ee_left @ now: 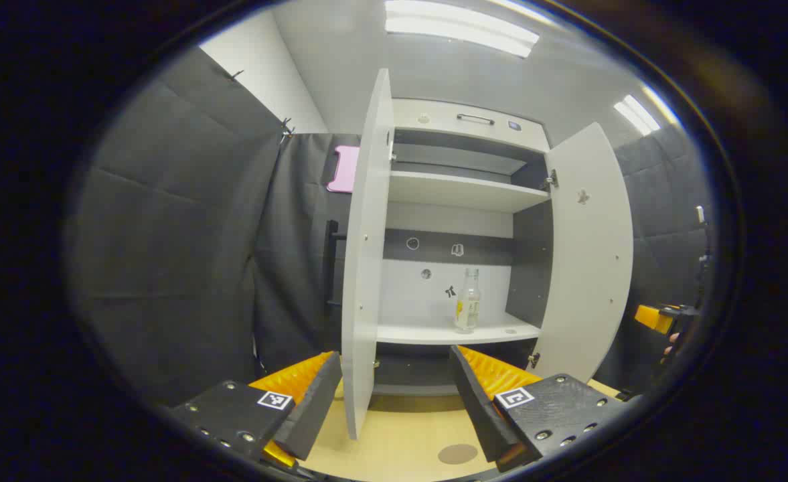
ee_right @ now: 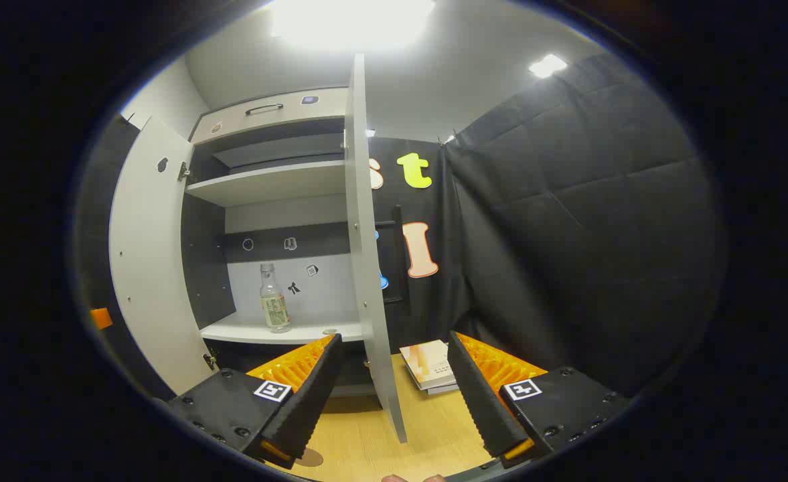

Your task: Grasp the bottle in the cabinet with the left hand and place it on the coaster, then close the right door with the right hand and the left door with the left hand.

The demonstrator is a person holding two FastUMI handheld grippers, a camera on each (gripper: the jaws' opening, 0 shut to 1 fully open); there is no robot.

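The bottle point(ee_left: 467, 301) stood upright on the cabinet's lower shelf point(ee_left: 454, 333), toward its right side, both doors swung wide. The left claw point(ee_left: 394, 391) hung short of the cabinet, spread wide and holding nothing; the right claw point(ee_right: 394, 388) waited likewise, empty — its fingers straddling the right door's point(ee_right: 367, 254) edge. The risk, I judged, lay in the reach: the left door point(ee_left: 363, 268) stood just beside the left claw's line, and a clipped bottle would topple. The coaster point(ee_left: 457, 454) lay near on the counter point(ee_left: 394, 435), with room around it.
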